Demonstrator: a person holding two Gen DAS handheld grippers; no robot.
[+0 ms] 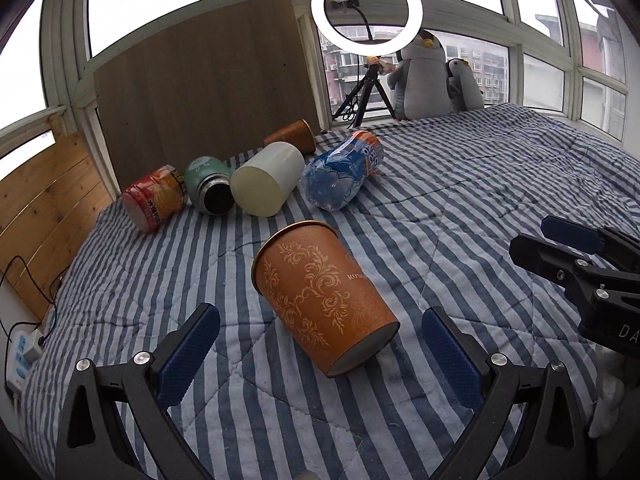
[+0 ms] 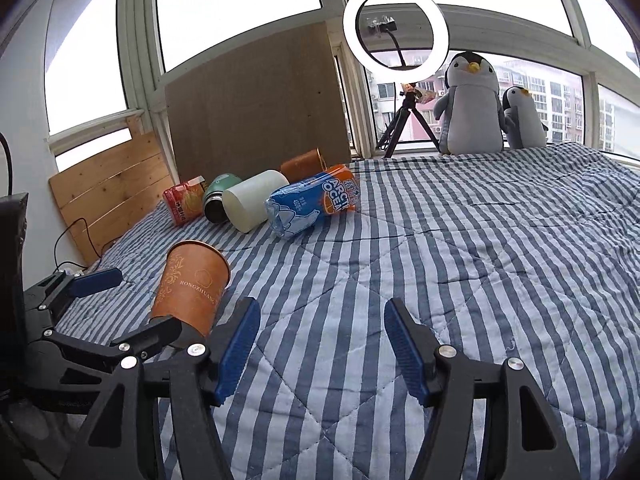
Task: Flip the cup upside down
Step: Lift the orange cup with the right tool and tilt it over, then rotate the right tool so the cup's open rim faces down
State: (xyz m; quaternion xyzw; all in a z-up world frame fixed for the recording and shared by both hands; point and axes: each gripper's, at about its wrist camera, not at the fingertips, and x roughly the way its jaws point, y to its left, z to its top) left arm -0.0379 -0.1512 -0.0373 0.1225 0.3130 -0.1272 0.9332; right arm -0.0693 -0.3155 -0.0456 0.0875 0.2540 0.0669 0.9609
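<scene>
While your left gripper (image 1: pixel 320 344) gapes wide around the orange cup (image 1: pixel 324 300), tipped on the striped quilt (image 1: pixel 460 208) and apparently untouched, your right gripper (image 2: pixel 322 344) spreads empty; toppled containers (image 1: pixel 266 184) lie beyond.

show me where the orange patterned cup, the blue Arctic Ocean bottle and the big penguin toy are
orange patterned cup (image 1: pixel 320 300), left wrist view, on its patterned side wall.
blue Arctic Ocean bottle (image 2: pixel 308 204), right wrist view, on its label.
big penguin toy (image 2: pixel 472 108), right wrist view, on its grey belly.
</scene>
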